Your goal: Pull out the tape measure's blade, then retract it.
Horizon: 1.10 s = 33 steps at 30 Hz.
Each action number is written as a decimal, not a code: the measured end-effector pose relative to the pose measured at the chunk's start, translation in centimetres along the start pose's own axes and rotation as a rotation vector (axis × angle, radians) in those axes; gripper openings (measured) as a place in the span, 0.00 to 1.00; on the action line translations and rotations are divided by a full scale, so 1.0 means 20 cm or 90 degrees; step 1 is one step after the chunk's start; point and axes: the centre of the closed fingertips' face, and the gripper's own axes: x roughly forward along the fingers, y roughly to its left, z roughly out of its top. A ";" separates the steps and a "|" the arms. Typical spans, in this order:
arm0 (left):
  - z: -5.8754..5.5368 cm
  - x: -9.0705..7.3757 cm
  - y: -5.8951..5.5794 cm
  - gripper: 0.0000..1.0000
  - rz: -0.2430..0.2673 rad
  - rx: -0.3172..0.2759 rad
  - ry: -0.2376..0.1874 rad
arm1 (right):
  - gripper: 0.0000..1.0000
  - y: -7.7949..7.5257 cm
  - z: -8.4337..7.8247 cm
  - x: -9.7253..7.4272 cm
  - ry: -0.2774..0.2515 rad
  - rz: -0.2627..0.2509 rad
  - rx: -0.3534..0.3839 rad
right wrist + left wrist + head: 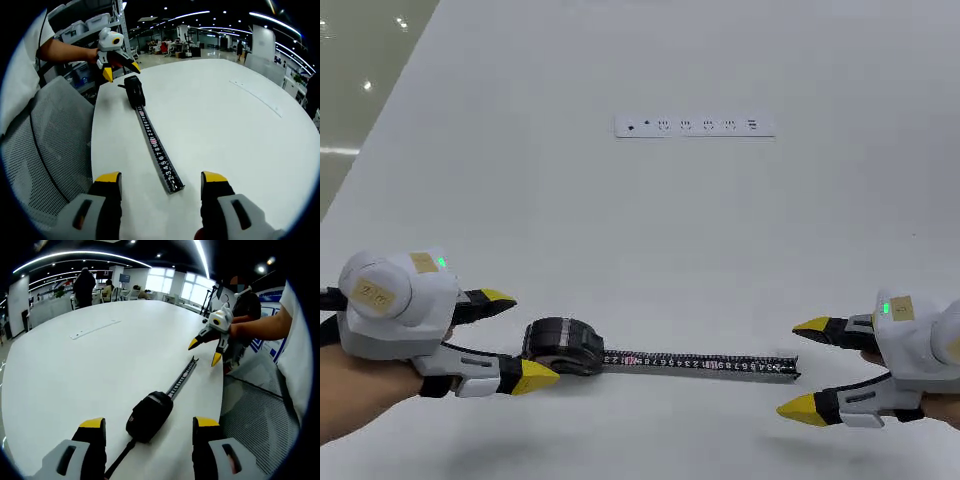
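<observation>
Two tools: left tool [525,337] and right tool [797,367], jaws wide, holding nothing
Tape measure [563,345]: on bench [670,220], just ahead of left tool
Blade [700,363]: extended flat, tip by right tool

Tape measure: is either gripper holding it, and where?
Nothing is held. The left gripper is open at the case, the right gripper open at the blade tip. Neither touches it.

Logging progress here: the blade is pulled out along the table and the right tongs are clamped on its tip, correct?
Not clamped: the right gripper view shows the right tongs open, touching nothing. The blade does lie pulled out along the table.
</observation>
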 end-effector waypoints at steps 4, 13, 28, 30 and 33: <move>-0.02 -0.03 0.00 0.70 0.010 -0.015 -0.008 | 0.69 0.02 0.00 -0.02 -0.005 -0.005 0.007; -0.08 -0.09 0.01 0.76 0.034 -0.048 -0.010 | 0.78 0.04 -0.01 -0.06 -0.010 -0.027 0.029; -0.15 -0.22 0.00 0.87 0.081 -0.079 -0.020 | 0.88 0.05 -0.01 -0.14 -0.031 -0.066 0.082; -0.16 -0.24 0.00 0.88 0.088 -0.084 -0.022 | 0.89 0.05 -0.02 -0.15 -0.033 -0.073 0.086; -0.18 -0.26 -0.01 0.89 0.095 -0.091 -0.024 | 0.90 0.05 -0.02 -0.16 -0.035 -0.080 0.092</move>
